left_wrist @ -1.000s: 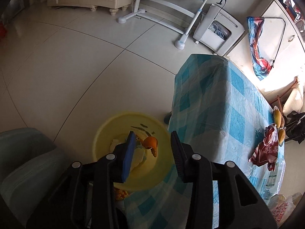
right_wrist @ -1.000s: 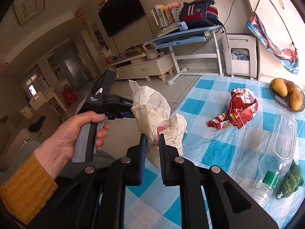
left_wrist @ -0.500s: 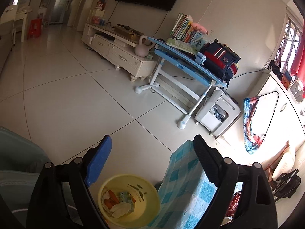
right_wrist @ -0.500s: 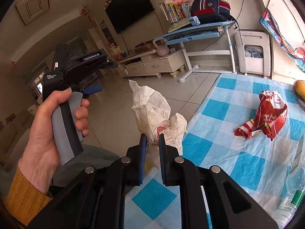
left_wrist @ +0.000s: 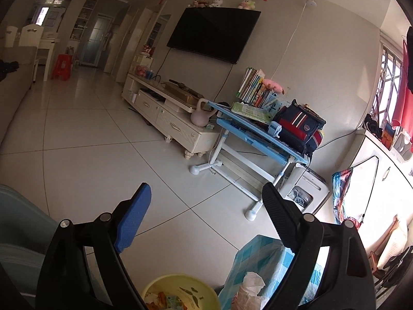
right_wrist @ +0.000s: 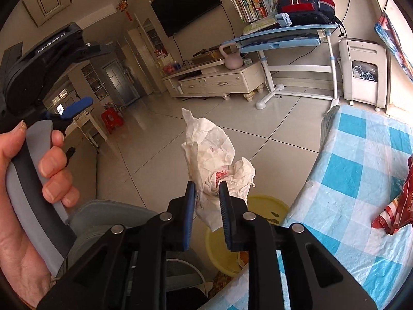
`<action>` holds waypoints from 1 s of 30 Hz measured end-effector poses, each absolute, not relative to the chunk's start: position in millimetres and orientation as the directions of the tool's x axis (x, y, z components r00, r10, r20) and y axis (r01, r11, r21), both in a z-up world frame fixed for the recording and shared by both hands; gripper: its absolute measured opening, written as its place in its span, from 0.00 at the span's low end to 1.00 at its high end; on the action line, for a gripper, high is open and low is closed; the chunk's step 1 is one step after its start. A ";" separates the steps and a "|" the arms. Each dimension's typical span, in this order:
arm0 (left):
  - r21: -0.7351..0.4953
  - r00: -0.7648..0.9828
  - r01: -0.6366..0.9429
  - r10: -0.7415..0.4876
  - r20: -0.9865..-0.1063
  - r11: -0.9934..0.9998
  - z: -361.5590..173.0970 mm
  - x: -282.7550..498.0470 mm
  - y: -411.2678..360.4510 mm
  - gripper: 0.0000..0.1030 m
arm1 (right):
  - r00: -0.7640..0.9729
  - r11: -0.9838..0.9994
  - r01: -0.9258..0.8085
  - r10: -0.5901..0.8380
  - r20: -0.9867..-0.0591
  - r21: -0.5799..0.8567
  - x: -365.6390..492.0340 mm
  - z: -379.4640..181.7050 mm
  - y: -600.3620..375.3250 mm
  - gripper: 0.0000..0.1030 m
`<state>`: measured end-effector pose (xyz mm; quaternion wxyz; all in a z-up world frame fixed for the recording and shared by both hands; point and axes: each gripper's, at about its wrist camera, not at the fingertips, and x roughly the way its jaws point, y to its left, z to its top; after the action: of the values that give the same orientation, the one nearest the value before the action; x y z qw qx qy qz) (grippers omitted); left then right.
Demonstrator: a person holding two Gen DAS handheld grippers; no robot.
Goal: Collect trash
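Though the checked bench [right_wrist: 361, 170] carries more litter, the yellow bin [right_wrist: 227, 245] sits on the floor beside it. Above the bin, the right hand-held gripper [right_wrist: 206, 193] pinches crumpled white paper [right_wrist: 211, 155], light, soft, best gripped at its bunched base. The left hand-held gripper [left_wrist: 206, 206] gapes wide, empty.

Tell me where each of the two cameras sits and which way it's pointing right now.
Left wrist: on the left gripper, tilted up across the floor toward the TV; only its wide-open jaws show.
Right wrist: on the right gripper, aimed over the yellow bin, jaws clamping crumpled paper; the left hand shows.
Shared: the paper, bin, checked table, blue desk.
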<state>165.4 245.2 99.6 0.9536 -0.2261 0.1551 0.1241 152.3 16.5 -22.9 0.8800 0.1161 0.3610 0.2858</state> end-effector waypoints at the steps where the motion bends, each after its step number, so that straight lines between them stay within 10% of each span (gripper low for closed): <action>1: -0.396 0.921 -0.307 0.164 -0.354 0.865 100.0 165.3 246.0 0.82 | 0.576 0.813 -0.412 0.582 -0.574 0.412 153.2 -24.3 16.5 0.25; 30: -0.244 0.895 -0.234 0.111 -0.432 0.941 88.4 182.4 200.5 0.89 | 0.621 0.911 -0.326 0.408 -0.669 0.252 20.2 -41.5 -42.8 0.53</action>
<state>182.4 200.5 88.4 0.9624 -0.1465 0.2105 0.0897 20.2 -42.8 -41.5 0.8987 0.0531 0.3844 0.2041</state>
